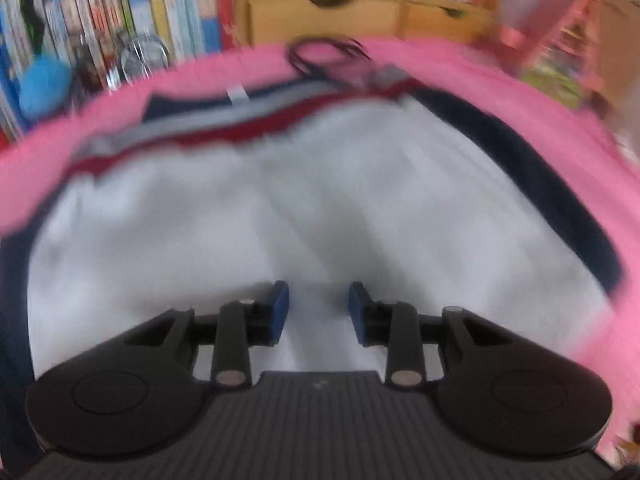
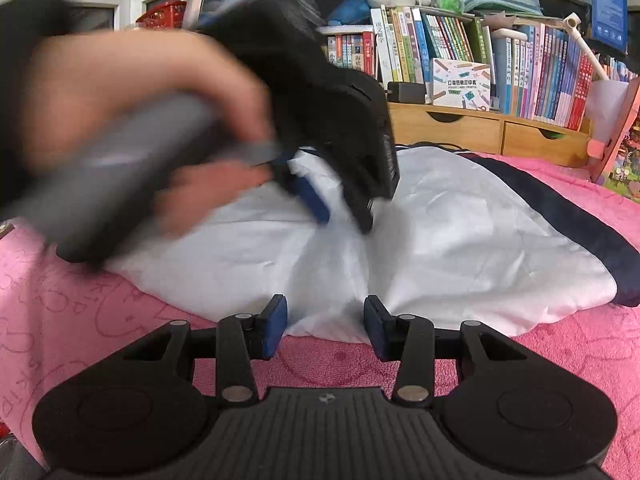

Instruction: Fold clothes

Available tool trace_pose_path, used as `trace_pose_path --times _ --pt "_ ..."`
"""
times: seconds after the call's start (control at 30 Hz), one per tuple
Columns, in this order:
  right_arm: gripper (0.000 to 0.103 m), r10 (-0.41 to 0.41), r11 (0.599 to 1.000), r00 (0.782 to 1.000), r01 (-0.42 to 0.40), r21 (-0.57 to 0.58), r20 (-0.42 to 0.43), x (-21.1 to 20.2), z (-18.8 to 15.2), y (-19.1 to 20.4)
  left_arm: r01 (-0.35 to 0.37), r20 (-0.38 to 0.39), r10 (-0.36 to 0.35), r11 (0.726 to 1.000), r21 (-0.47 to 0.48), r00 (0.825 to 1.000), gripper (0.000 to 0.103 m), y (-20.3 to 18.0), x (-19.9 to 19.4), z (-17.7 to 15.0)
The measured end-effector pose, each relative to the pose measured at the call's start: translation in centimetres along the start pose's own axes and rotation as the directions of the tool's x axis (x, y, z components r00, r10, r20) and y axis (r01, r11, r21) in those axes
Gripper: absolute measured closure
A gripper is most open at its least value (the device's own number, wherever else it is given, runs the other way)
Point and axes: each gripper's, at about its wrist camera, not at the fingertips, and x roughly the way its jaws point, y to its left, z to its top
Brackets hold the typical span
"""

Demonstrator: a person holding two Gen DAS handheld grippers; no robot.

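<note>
The white fabric garment with dark navy trim (image 2: 440, 232) lies spread on a pink towel-like cover with faint printed outlines (image 2: 80, 320). In the left wrist view its far edge shows grey and red stripes beside the navy.

On the left of the right wrist view, a person's bare hand (image 2: 132, 92) grips the grey handle of the left gripper (image 1: 318, 308), which points steeply down over the garment's middle. That view is blurred there. In the left wrist view its 2 blue-padded fingers (image 1: 280, 308) stand apart with a clear gap, and only bare white cloth shows between them; nothing is pinched. Whether the pads touch the cloth below cannot be told through the blur.

Further right, the right gripper (image 2: 326, 330) sits low at the near edge of the garment. Its 2 blue-padded fingers (image 2: 276, 328) are also apart, with a moderate gap. The white hem and a strip of pink cover lie between them, and the pads do not press on the cloth.

Behind the cover stand a light wooden drawer unit (image 2: 480, 128) and a row of upright books (image 2: 540, 76), with blue plush toys (image 2: 352, 0) above.
</note>
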Motion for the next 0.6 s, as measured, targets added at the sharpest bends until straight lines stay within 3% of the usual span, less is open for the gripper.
trace_pose_path --times 0.17,0.27,0.3,0.43,0.6 --pt "0.061 0.007 1.0 1.0 -0.007 -0.002 -0.001 0.1 0.0 -0.1 -0.077 0.034 0.081 0.989 -0.125 0.996 0.068 1.8 3.7 4.7" --pt "0.061 0.011 1.0 1.0 -0.011 0.003 -0.001 0.2 0.1 -0.2 -0.084 0.016 0.086 0.993 -0.084 0.996 0.07 1.6 3.1 4.4" --pt "0.061 0.013 1.0 1.0 -0.013 0.005 0.0 0.2 0.1 -0.2 -0.073 0.017 0.075 0.994 -0.082 0.997 0.07 1.7 2.4 4.0" --pt "0.061 0.014 1.0 1.0 -0.015 0.012 0.002 0.2 0.1 -0.4 0.099 0.021 -0.097 0.99 -0.103 0.995 0.07 2.5 -1.9 0.4" --pt "0.061 0.015 1.0 1.0 -0.015 0.016 0.004 0.1 0.1 -0.4 0.183 -0.088 -0.182 0.983 0.004 0.979 0.068 0.8 -5.9 -5.3"
